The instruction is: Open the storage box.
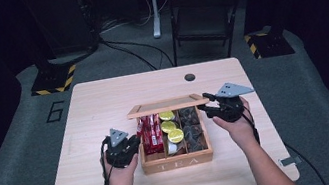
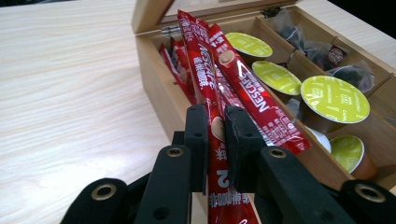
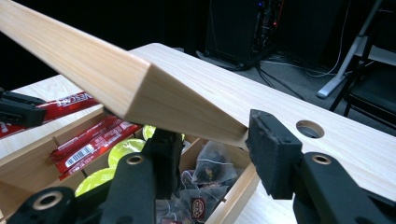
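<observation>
Meanwhile, a coffee stick leaves the tea box while its lid is propped.
High view: the left gripper (image 1: 133, 146) sits beside the wooden compartment box (image 1: 178, 161); the right gripper (image 1: 206, 104) pinches the box's glass-paned wooden lid (image 1: 167, 104), likely keeping access clear. Left gripper view: its jaws are clamped on a long red instant-coffee sachet (image 2: 217, 154) angled out of the leftmost compartment. Right gripper view: its jaws grip the lid's corner (image 3: 187, 109).
</observation>
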The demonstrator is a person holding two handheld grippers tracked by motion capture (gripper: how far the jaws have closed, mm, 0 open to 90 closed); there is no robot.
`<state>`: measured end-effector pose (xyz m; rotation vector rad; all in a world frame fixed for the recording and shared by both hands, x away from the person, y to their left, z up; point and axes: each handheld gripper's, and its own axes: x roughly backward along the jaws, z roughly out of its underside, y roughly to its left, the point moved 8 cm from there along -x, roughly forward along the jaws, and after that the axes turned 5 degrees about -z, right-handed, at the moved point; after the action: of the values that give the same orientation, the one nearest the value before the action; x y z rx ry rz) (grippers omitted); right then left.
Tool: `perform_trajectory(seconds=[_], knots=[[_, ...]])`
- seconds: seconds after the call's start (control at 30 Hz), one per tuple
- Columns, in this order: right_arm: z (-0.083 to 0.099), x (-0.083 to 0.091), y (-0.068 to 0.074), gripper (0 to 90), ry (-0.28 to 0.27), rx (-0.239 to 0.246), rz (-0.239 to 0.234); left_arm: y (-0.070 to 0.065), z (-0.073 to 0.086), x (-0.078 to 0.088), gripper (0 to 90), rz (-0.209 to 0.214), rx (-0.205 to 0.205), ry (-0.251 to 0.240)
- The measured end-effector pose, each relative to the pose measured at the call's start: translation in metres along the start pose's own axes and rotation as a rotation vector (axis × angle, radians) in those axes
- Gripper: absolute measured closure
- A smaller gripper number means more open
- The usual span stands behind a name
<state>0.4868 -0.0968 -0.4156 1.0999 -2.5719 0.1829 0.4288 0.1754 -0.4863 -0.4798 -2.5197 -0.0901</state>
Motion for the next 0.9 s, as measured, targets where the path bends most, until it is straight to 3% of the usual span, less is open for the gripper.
perform_trajectory(seconds=[0.03,0.37,0.4,0.57,0.9], knots=[[0.0,0.0,0.0,55.1,-0.001,0.004,-0.001,0.003,0.001,0.002,79.8,-0.004,-0.01,0.001],[0.0,0.0,0.001,55.1,0.001,0.014,0.003,0.023,0.012,0.021,79.8,-0.014,0.042,-0.015],[0.0,0.0,0.001,55.1,0.002,0.015,0.004,0.024,0.012,0.022,79.8,-0.02,0.067,-0.033],[0.001,0.0,0.001,55.1,0.004,0.016,0.006,0.037,0.016,0.031,79.8,-0.039,0.075,-0.037],[0.002,0.001,0.001,55.0,0.004,0.017,0.004,0.054,0.019,0.035,79.8,-0.064,0.105,-0.044]])
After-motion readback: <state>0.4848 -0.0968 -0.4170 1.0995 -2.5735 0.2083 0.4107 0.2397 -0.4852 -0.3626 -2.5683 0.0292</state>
